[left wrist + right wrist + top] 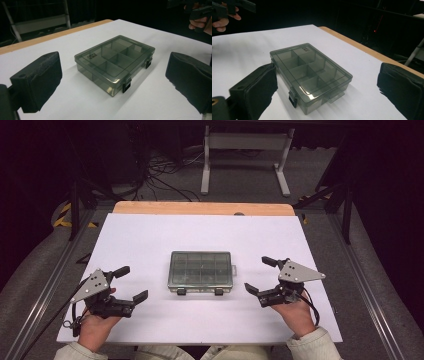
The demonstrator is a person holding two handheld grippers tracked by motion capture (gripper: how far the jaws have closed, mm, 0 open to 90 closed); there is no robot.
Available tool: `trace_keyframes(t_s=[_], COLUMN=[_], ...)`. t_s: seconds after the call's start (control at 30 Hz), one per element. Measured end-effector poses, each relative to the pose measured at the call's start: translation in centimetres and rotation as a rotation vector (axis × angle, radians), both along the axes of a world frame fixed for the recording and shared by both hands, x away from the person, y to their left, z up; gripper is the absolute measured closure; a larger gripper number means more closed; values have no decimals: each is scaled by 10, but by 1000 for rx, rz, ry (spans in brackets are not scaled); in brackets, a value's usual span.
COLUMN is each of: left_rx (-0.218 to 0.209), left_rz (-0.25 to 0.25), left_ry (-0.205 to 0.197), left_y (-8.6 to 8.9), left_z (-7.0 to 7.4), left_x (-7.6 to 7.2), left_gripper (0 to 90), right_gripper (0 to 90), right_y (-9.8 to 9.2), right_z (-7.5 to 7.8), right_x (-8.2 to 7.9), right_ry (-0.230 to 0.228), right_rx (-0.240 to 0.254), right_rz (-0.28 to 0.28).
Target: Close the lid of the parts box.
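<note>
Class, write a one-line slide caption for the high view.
Closed box on white table between open left gripper and right gripper.

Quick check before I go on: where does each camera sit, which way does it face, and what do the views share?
High view: above the person's side, looking forward and down on the white table; both hands, left gripper and right gripper.
Left gripper view: rides the left gripper, looking along its open jaws.
Right gripper view: rides the right gripper, looking along its open jaws.
Shared: the closed compartment box.
</note>
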State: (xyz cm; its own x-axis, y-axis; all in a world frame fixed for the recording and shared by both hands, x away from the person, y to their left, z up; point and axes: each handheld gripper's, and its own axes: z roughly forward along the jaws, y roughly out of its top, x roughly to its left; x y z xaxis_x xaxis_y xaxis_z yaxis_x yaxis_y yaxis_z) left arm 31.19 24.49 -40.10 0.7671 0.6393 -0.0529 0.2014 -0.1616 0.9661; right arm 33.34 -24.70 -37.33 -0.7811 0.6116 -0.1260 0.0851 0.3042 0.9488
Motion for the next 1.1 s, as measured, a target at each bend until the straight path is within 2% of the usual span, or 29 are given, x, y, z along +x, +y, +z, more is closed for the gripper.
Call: trace_keyframes(t_s=[0.07,0.2,0.27,0.37,0.5,0.6,0.77,0.87,1.0,1.07,1.1], left_rx=[-18,-17,-38,-23,-7,-24,15,18,51,51,37], left_rz=[18,47,57,69,86,98,126,134,122,117,117], left_ry=[-12,-54,-64,-64,-90,-88,-69,-71,-59,-41,-34], left_y=[4,12,14,18,23,26,28,30,29,29,28], left_z=[-5,-11,-16,-22,-28,-35,-44,-47,-51,-52,-53], left_x=[-3,-8,-10,-12,-15,-16,-15,-14,-11,-9,-8], left_gripper=[3,3,3,3,3,3,3,3,3,3,3], right_gripper=[24,16,15,13,9,7,5,6,5,5,5], right_y=[-4,-12,-15,-19,-24,-26,-31,-33,-36,-35,-35], right_z=[-1,-6,-8,-13,-21,-28,-39,-47,-51,-52,-52], right_x=[-3,-8,-9,-11,-11,-11,-13,-12,-9,-9,-9], right_ry=[-13,-54,-61,-75,-79,-66,-57,-25,-11,-18,-19], right_rx=[7,28,31,37,26,21,23,21,35,33,27], right_rz=[-4,-18,-20,-21,-31,-46,-69,-75,-90,-91,-96])
